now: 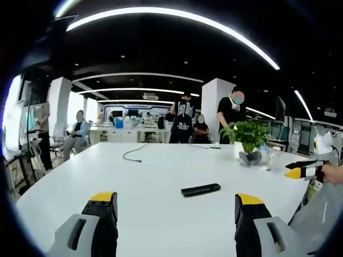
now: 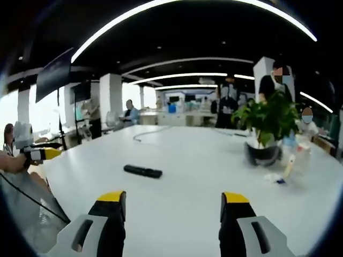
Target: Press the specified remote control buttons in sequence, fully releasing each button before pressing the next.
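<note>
Remote control [image 1: 200, 189] lies flat on the white desk [image 1: 161, 171], well short of the potted plant [image 1: 248, 135] and apart from both grippers. Left gripper [image 1: 177, 211] hangs above the desk with jaws spread wide, empty. Right gripper [image 2: 174, 211] likewise stands open, the remote control [image 2: 143, 171] ahead of it.

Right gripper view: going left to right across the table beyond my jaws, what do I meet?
The other gripper's yellow tip at the left edge → black remote control lying flat → potted plant → small items beside the pot on the white table.
</note>
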Demonstrator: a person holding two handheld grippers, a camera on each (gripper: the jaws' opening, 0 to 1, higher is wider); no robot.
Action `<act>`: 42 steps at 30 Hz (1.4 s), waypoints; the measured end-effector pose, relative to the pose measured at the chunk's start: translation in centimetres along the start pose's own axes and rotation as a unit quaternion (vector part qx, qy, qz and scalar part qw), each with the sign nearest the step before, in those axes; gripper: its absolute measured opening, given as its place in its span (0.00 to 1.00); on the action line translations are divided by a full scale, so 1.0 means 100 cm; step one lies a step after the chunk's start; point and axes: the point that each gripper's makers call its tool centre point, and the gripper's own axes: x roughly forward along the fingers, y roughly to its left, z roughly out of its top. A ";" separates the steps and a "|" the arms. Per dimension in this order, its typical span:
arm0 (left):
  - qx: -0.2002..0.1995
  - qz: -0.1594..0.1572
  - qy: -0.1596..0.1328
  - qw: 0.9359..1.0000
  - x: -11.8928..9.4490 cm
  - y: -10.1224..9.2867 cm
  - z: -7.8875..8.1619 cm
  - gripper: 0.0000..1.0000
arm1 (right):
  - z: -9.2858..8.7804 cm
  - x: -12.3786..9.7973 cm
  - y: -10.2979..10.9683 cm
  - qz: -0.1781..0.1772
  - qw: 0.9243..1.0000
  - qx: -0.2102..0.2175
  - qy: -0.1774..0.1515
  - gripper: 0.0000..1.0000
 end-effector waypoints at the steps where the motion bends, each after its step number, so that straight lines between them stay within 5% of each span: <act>1: -0.002 0.002 0.002 1.000 0.000 0.001 -0.001 0.94 | 0.000 0.000 0.000 -0.001 1.000 -0.002 0.000 0.70; 14: 0.065 -0.053 -0.007 0.996 0.002 -0.029 0.004 0.96 | 0.005 -0.002 -0.001 -0.014 0.999 -0.037 -0.004 0.63; 19: 0.033 -0.085 0.012 0.996 0.006 -0.030 -0.006 0.96 | 0.003 -0.001 -0.002 -0.023 0.998 -0.059 0.007 0.64; 23: 0.018 -0.088 0.003 0.996 0.004 -0.028 -0.003 0.97 | 0.009 -0.002 -0.001 -0.031 0.997 -0.072 -0.005 0.63; 30: 0.007 -0.087 0.015 0.996 0.005 -0.028 -0.007 0.99 | -0.002 0.002 -0.004 -0.034 0.996 -0.077 0.024 0.64; 36: 0.007 -0.060 -0.002 0.998 0.002 -0.018 0.003 0.94 | -0.004 0.003 -0.003 -0.023 0.997 -0.066 0.027 0.64; 42: -0.023 -0.057 0.032 0.998 0.007 -0.018 -0.004 1.00 | -0.004 0.003 -0.002 -0.017 0.997 -0.076 0.029 0.62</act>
